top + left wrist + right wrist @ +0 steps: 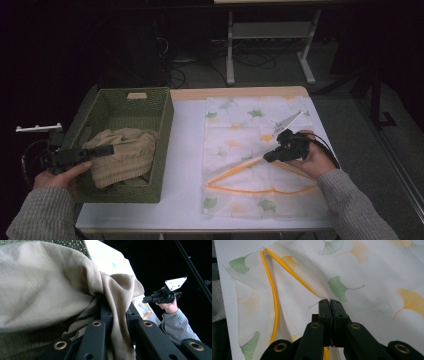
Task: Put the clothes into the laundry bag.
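Looking at the table point(185, 145), biggest thing is the leaf-print mesh bag point(250, 125) lying flat on it, right claw point(270, 156) pinching its yellow zipper edge point(287, 267). Left claw point(107, 149) is clamped on the beige cloth point(125, 152) in the basket point(162, 125). Both look soft and floppy, so I'd grab bunched folds or hems.

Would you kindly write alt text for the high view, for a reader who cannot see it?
A person's left gripper pinches a beige cloth inside a green woven basket, while the right gripper grips the yellow-edged opening of a leaf-patterned mesh bag. Both sit on a white table in a dark room.
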A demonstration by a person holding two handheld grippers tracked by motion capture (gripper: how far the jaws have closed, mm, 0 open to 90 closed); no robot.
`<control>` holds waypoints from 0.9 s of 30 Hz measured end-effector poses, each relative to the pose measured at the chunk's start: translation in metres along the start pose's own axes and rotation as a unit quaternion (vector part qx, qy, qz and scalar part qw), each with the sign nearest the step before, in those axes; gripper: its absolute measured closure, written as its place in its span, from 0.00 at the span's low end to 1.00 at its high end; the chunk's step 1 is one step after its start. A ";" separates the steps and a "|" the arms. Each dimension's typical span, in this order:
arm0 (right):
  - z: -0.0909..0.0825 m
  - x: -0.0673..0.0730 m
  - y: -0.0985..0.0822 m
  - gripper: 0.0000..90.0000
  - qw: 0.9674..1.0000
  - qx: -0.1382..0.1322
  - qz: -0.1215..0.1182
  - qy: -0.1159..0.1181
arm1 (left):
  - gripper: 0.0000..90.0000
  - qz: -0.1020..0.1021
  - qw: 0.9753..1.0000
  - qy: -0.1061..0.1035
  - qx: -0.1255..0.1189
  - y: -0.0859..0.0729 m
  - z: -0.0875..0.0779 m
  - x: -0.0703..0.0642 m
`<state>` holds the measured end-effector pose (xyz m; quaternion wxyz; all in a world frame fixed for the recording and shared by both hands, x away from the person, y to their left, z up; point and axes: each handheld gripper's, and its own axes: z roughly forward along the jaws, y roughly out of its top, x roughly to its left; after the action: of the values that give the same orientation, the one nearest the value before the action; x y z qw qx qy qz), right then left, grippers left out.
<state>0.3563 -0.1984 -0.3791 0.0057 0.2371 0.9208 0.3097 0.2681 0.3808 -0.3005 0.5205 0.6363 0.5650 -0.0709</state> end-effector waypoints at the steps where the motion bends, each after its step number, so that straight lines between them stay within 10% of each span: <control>1: 0.000 -0.001 0.001 0.98 1.000 -0.002 0.000 0.002 | 0.91 0.000 1.000 -0.002 0.000 0.000 0.000 0.000; 27: 0.005 -0.010 0.001 0.97 1.000 0.003 0.015 0.012 | 0.91 -0.008 1.000 0.006 -0.002 -0.003 -0.001 0.015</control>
<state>0.3665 -0.1995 -0.3841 -0.0110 0.2470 0.9181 0.3097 0.2706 0.3901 -0.3118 0.5182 0.6311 0.5729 -0.0702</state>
